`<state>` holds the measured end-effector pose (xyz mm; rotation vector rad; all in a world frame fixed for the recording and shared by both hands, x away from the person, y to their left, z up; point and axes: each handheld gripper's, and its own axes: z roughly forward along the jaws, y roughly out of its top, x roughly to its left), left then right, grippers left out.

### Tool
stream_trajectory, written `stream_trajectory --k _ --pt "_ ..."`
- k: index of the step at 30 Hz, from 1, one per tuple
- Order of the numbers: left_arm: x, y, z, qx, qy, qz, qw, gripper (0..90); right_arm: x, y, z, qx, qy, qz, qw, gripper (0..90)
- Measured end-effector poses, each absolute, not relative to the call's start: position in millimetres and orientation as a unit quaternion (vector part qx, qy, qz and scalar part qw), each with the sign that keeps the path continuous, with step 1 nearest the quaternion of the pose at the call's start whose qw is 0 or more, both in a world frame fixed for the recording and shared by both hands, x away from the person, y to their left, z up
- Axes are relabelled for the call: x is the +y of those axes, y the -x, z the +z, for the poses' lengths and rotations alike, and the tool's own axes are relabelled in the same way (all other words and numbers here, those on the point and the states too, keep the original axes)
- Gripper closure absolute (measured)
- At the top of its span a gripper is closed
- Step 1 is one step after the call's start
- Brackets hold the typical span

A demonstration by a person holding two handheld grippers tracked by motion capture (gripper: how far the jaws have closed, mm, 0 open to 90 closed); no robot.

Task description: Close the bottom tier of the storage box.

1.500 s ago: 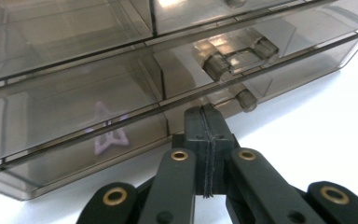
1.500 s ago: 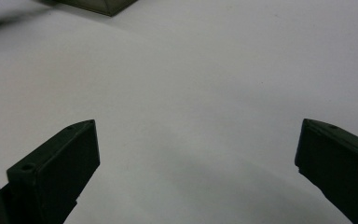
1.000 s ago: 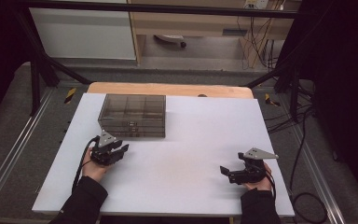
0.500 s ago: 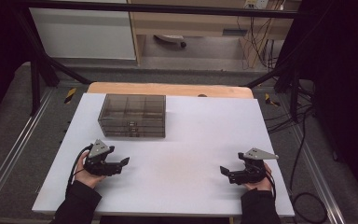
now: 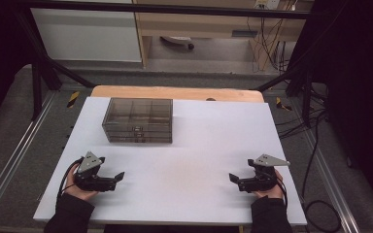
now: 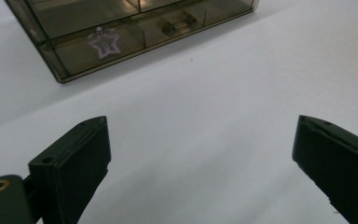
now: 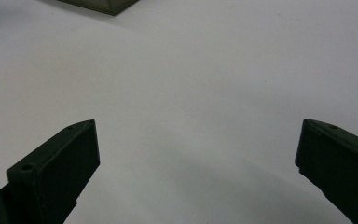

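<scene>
A smoky see-through drawer box point(image 5: 137, 120) stands at the back left of the white tabletop point(image 5: 209, 141). In the left gripper view the box point(image 6: 135, 28) lies ahead, with a pale star-shaped piece point(image 6: 101, 42) inside its lower drawer. My left gripper point(image 5: 116, 179) rests near the front left, well short of the box. Its jaws point(image 6: 200, 158) have just been opening, stand wide apart and have nothing between them. At the front right my right gripper point(image 5: 235, 180) is open point(image 7: 198, 158) over bare white surface, and a corner of the box point(image 7: 103, 4) shows at the top.
A wooden board edge point(image 5: 175, 92) runs behind the white top. Black frame legs point(image 5: 43, 68) stand at the back left, and cables point(image 5: 315, 194) trail on the grey floor to the right. A broad stretch of white surface separates the two grippers.
My left gripper has drawn back from the box's front left corner toward the near edge, and its jaws have spread wide. The right gripper has stayed where it was.
</scene>
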<state>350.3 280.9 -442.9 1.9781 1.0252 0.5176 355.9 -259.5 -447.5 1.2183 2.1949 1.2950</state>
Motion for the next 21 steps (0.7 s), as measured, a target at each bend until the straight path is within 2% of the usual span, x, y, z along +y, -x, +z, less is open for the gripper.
stream_trajectory --k 21 --pt "288.8 -349.3 -447.0 0.417 -0.791 0.198 0.401 2.4 -257.7 -356.3 -448.9 0.771 -0.426 0.449 0.152 0.5"
